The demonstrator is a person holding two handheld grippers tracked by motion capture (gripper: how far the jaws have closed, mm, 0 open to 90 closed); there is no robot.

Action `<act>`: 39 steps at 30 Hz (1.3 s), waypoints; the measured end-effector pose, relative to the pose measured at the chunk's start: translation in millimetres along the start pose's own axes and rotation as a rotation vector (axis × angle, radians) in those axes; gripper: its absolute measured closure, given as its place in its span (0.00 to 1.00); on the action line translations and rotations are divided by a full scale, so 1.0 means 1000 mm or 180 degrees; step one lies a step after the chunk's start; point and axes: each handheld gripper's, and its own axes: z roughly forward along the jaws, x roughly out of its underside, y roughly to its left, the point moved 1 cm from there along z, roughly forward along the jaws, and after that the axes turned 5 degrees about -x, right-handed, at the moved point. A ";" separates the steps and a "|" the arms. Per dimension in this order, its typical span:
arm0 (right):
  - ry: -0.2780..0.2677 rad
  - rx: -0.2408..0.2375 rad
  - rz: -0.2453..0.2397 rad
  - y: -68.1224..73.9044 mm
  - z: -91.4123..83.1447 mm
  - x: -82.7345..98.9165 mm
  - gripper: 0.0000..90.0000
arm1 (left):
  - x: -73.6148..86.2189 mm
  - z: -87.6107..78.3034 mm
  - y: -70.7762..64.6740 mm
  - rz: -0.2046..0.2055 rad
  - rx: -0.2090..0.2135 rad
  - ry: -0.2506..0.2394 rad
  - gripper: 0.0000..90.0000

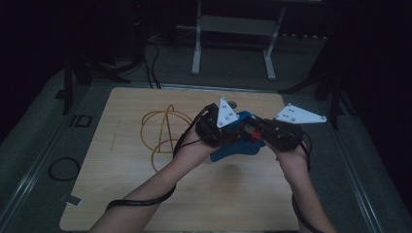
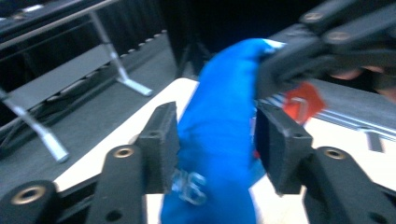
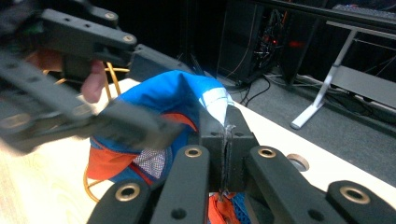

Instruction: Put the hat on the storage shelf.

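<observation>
blue cloth item (image 2: pixel 219 140) blurred — lower end cropped

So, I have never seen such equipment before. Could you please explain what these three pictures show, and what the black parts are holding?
There is no robot here. A person holds a hand-operated claw in each hand over a wooden table.

The high view looks down from above: the left claw and the right claw meet on a blue cloth item with orange parts. A loop of yellow cord lies on the table beside them.

The other two pictures come from cameras riding on each claw. In the left gripper view, the black jaws stand on either side of the blue cloth item, not fully closed. In the right gripper view, the jaws are pressed together on its white-edged rim.
</observation>
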 end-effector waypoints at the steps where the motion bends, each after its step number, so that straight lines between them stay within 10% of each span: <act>1: -0.0008 -0.0006 0.0004 0.000 0.000 0.000 0.99 | 0.000 0.001 0.001 -0.0007 -0.0019 0.0009 0.63; 11: 0.0022 -0.0070 -0.0026 0.005 0.000 0.002 0.99 | 0.001 0.008 0.003 0.0158 -0.0207 0.0104 0.96; 26: -0.0081 -0.0315 0.0032 0.020 -0.009 0.009 0.88 | -0.002 -0.003 0.006 0.0208 -0.0203 -0.0223 0.98; 33: -0.0338 -0.0339 0.0000 0.021 -0.035 0.007 0.72 | -0.002 -0.013 0.015 0.0174 -0.0079 -0.0457 0.98; 39: -0.0394 -0.0165 -0.0015 0.007 -0.053 0.016 0.67 | 0.004 -0.020 0.024 0.0261 0.0343 -0.0638 0.98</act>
